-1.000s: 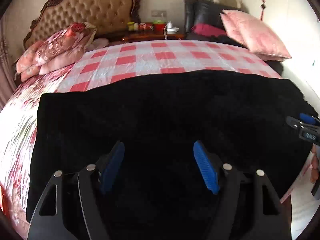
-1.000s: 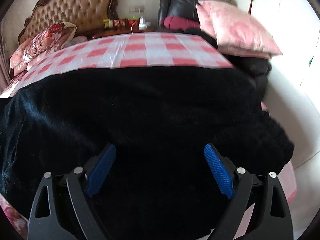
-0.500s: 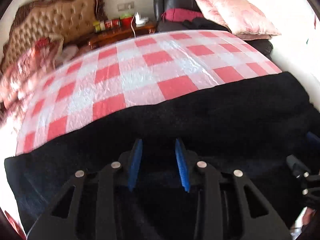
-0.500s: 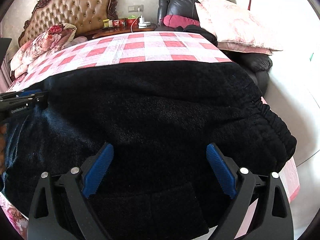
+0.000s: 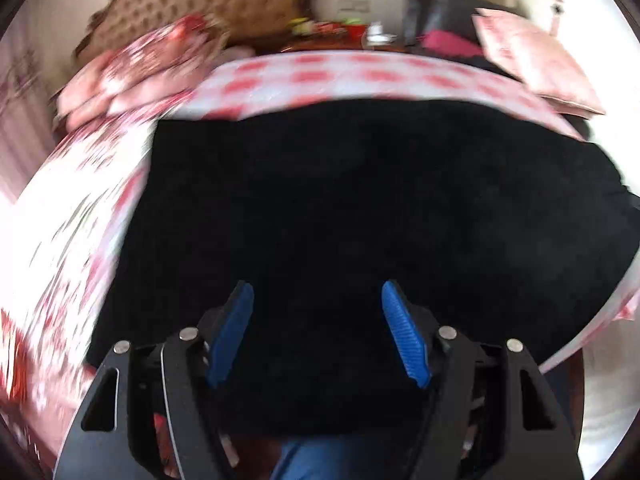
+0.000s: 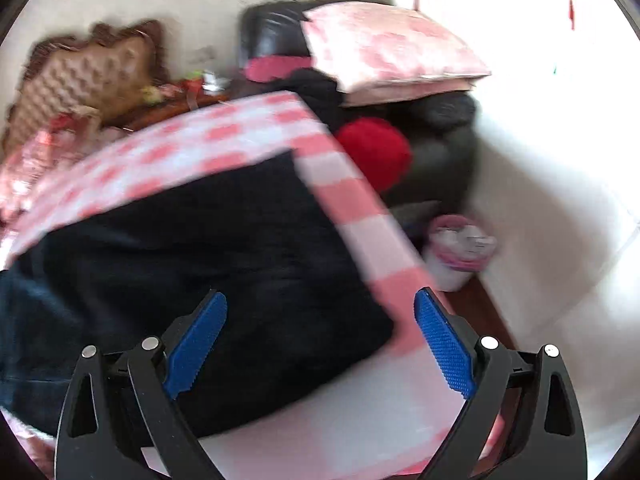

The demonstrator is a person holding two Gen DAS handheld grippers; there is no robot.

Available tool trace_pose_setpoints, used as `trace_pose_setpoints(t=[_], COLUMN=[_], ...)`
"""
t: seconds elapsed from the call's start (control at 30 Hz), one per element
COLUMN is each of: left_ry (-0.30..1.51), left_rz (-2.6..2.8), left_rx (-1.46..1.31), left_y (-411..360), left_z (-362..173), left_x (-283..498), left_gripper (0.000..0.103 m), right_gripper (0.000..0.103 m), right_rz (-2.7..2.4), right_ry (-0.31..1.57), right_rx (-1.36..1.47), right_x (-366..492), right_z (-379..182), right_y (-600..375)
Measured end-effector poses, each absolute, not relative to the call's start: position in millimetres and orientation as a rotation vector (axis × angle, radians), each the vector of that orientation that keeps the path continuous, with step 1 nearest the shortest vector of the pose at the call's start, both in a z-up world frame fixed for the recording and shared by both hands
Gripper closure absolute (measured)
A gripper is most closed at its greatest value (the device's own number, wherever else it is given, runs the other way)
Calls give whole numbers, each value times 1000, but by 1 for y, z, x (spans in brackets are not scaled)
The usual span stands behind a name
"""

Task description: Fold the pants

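We have the black pants point(image 5: 360, 216) spread flat on the checked cloth point(image 5: 360, 76) that covers the bed, lying as a wide dark block well short of the padded headboard point(image 5: 224, 4) and reaching close to the cloth's near edge. Our left gripper point(image 5: 316, 332) hangs over the near part of the pants with its jaws opening; the fabric lies below and between the blue pads, but nothing is pinched. Our right gripper point(image 6: 320, 344) stands wide apart over the pants' right-hand end point(image 6: 224, 264), one finger above the fabric and the other above bare cloth, gripping nothing. We judge that we are between folds: one layer seems laid down, and both hands are free to take the next edge (both views are blurred, so the exact layering is hard to read). The next move calls for each gripper to come down onto an edge of the pants, pinch through every layer, and lift together so the fold lands square.
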State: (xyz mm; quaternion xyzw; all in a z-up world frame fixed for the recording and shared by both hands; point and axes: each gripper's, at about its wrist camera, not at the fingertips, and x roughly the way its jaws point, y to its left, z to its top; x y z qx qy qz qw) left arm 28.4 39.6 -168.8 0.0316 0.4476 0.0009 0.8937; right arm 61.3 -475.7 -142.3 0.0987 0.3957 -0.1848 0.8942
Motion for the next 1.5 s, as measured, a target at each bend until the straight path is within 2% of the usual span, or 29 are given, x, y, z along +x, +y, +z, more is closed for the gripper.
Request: trace_pose_setpoints(t=[0.13, 0.27, 0.4, 0.47, 0.53, 0.63, 0.67, 0.7, 0.77, 0.9, 0.97, 1.03, 1.07, 1.1, 1.23, 1.3, 1.33, 1.37, 1.4, 1.43, 1.47, 1.5], left_ry=[891, 837, 883, 902, 921, 910, 915, 934, 951, 896, 950, 972, 963, 933, 854, 871, 894, 920, 943, 959, 974, 969], left_rz=[183, 264, 181, 91, 56, 13, 19, 26, 26, 12, -8, -8, 8, 18, 3, -19, -19, -18, -23, -17, -2, -5], left_rx=[-21, -335, -638, -787, -905, -969, -955, -904, -842, -686, -715, -754, -749, -757, -726, -683, -669, -659, -637, -608, -558, -546], left_y=[104, 176, 210, 214, 218, 213, 213, 212, 213, 232, 244, 250, 253, 256, 261, 253, 250, 247, 243, 240, 235, 233], left_z=[-158, -141, -157, -171, -186, -194, -191, -188, -182, -156, -162, -169, -168, -165, -150, -149, -152, -156, -160, -163, -164, -163], left_x=[-3, -36, -54, -55, -54, -49, -45, -38, -22, 12, 27, 24, 19, 13, 11, 21, 27, 34, 40, 43, 47, 49], left_gripper=[36, 38, 45, 46, 47, 61, 78, 89, 93, 95, 95, 83, 66, 57, 57, 57, 57, 60, 77, 87, 94, 95], right_gripper=[11, 10, 11, 30, 33, 42, 45, 47, 48, 48, 48, 47, 46, 46, 39, 38, 33, 26, 23, 21, 21, 20], right_rz=[-378, -291, -211, -178, -163, -160, -162, -164, -176, -236, -264, -285, -294, -303, -390, -416, -419, -415, -403, -378, -357, -341], right_ry=[845, 851, 865, 879, 887, 897, 901, 904, 902, 894, 880, 866, 863, 863, 818, 781, 761, 751, 745, 739, 737, 740], right_rx=[305, 398, 436, 419, 421, 414, 418, 415, 435, 437, 402, 428, 444, 451, 423, 377, 349, 322, 295, 261, 238, 226], right_x=[51, 48, 60, 65, 65, 62, 60, 57, 47, 28, 20, 16, 15, 15, 11, 10, 10, 12, 13, 15, 17, 19], right_z=[-155, -158, -161, -159, -156, -155, -155, -154, -154, -154, -155, -156, -156, -156, -136, -120, -110, -104, -99, -96, -95, -95], right_y=[-503, -515, -515, -511, -508, -505, -505, -503, -500, -478, -461, -462, -464, -466, -470, -464, -458, -451, -443, -432, -423, -416])
